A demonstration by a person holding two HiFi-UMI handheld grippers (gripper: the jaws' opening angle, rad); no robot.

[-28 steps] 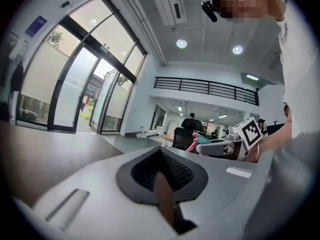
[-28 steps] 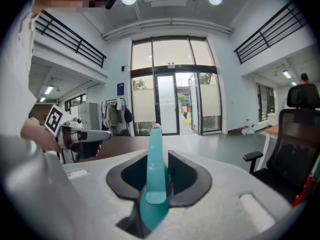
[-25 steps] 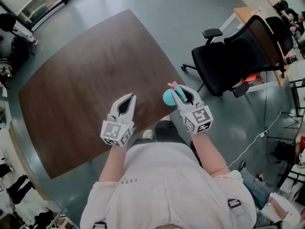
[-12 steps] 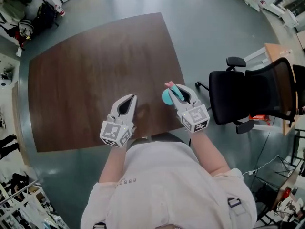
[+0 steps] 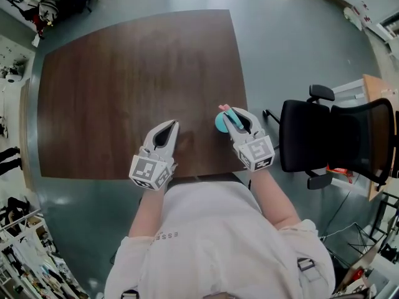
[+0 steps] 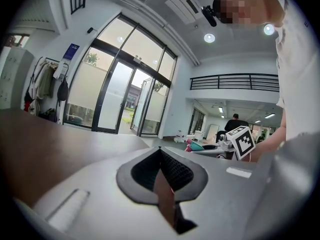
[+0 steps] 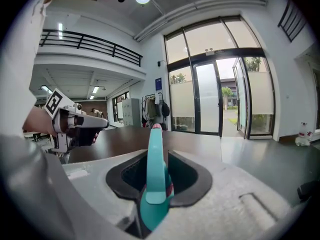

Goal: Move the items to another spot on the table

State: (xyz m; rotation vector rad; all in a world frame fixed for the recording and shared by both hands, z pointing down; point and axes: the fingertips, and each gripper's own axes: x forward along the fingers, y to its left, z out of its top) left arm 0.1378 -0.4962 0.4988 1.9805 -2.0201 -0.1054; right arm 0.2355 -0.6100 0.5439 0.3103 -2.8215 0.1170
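Note:
My right gripper [image 5: 228, 115] is shut on a teal item [image 5: 220, 124] with a pink tip, held above the table's near right edge. In the right gripper view the teal item [image 7: 152, 204] stands edge-on between the jaws of my right gripper [image 7: 156, 156], its pink tip pointing away. My left gripper [image 5: 169, 126] hovers over the brown table [image 5: 124, 67] near the front edge, shut with nothing in it. In the left gripper view my left gripper [image 6: 161, 151] shows its jaws meeting, and the teal item [image 6: 197, 146] appears off to the right.
A black office chair [image 5: 336, 143] stands on the grey floor right of the table. Bags and clutter [image 5: 50, 2] lie beyond the far left corner. Glass doors [image 7: 220, 96] and a coat rack [image 7: 155, 106] show across the room.
The head view has swung, so the table and chair look turned and shifted. Both grippers keep the same pose, and the teal item stays in the right one.

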